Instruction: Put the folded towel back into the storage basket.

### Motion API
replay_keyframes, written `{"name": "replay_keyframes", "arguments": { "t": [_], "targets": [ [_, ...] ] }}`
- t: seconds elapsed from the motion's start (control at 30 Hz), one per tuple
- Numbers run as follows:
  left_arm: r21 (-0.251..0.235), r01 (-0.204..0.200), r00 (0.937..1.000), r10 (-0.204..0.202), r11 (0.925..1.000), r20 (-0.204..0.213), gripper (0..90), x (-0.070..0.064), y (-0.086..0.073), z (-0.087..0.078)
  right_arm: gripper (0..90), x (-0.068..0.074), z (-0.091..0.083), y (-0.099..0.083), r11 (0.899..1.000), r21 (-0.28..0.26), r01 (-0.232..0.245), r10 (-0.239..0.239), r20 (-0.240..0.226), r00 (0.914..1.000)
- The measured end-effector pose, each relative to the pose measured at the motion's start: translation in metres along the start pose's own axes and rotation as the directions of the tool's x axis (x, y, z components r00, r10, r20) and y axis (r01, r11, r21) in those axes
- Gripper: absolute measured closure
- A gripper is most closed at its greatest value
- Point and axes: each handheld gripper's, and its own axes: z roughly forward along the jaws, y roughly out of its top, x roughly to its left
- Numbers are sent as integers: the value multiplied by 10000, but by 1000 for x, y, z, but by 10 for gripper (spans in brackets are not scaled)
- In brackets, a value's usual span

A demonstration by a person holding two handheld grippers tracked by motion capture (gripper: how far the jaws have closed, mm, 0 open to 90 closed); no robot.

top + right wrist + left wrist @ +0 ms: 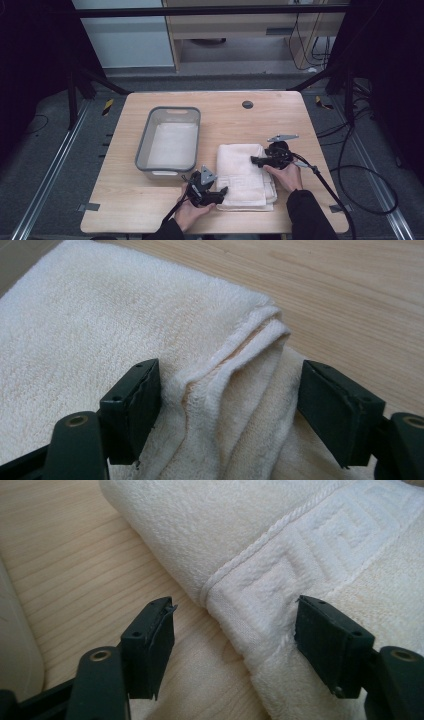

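Both tools open at a folded towel on the wooden worktop.

Folded white towel point(246, 176) lies flat on worktop point(295, 115), just right of a grey plastic bin point(170, 139). Left tool point(221, 191) at the towel's near-left edge, jaws spread wide, straddling the patterned border, one jaw over bare wood, other over cloth; nothing gripped. Right tool point(254, 160) over the towel's right side, jaws apart on either side of a raised fold of layered edges point(235, 375), not clamped. A hand holds each tool, sleeves dark. Floor around is grey, cables at right.
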Motion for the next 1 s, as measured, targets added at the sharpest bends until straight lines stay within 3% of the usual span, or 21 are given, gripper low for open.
{"name": "replay_keyframes", "arguments": {
  "t": [0.3, 0.5, 0.7, 1.0],
  "targets": [
    [257, 617, 9967, -630, 9978, 514, 332, 5, 0, 5, 339, 0, 4, -2, 9993, 173, -324, 330, -327, 9989],
    [408, 597, 9953, -626, 9974, 742, 376, 5, 1, 6, 421, -1, 4, -1, 9983, 273, -519, 536, -652, 9964],
    [548, 423, 9944, -474, 9976, 943, 482, 3, 4, 5, 536, -1, 4, -1, 9956, 428, -831, 872, -1049, 9907],
    [744, 616, 9889, -710, 9953, 1304, 637, 1, 6, 5, 657, 0, 1, 1, 9958, 366, -845, 884, -1239, 9883]
  ]
}}
